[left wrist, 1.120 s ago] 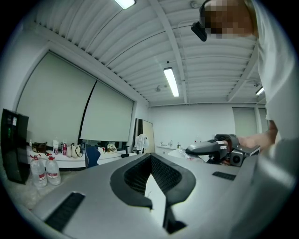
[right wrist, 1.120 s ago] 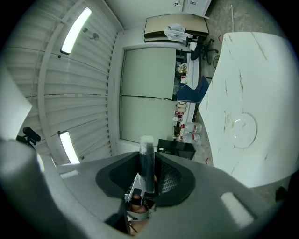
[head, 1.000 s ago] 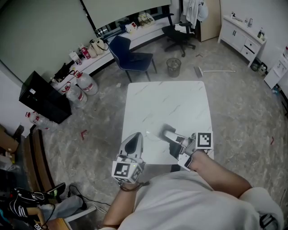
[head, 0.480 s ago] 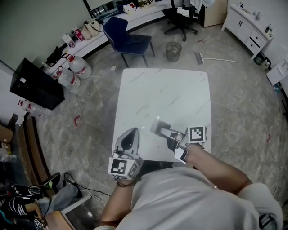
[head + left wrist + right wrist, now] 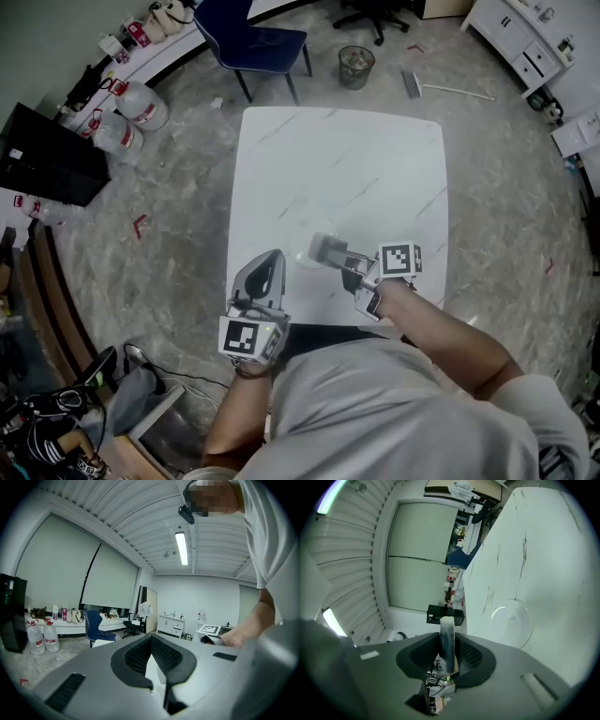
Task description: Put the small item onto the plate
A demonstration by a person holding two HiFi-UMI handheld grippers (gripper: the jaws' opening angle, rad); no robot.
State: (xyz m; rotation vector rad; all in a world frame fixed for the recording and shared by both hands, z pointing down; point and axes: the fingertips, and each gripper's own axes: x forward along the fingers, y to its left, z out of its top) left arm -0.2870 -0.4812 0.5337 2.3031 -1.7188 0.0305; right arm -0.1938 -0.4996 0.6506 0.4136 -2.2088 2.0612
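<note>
A clear glass plate [image 5: 512, 620] lies on the white marble table [image 5: 356, 169]; in the head view it is only a faint ring [image 5: 302, 254] near the front edge. My right gripper [image 5: 330, 251] is shut on a small flat grey item [image 5: 447, 637], which stands up between its pads. In the head view the item [image 5: 323, 247] hangs just right of the plate's rim, above the table. My left gripper [image 5: 269, 260] rests at the table's front left, jaws together and holding nothing; its own view shows the tips meeting [image 5: 151, 639].
A blue chair [image 5: 248, 37] and a wire bin [image 5: 354, 64] stand beyond the table's far edge. Water bottles [image 5: 127, 112] and a black box [image 5: 47, 155] are on the floor to the left. A white cabinet [image 5: 525, 47] is at far right.
My right gripper has carried the grey item a little left, closer to the plate. The head camera has tilted, so the table sits higher in view. The left gripper has stayed put.
</note>
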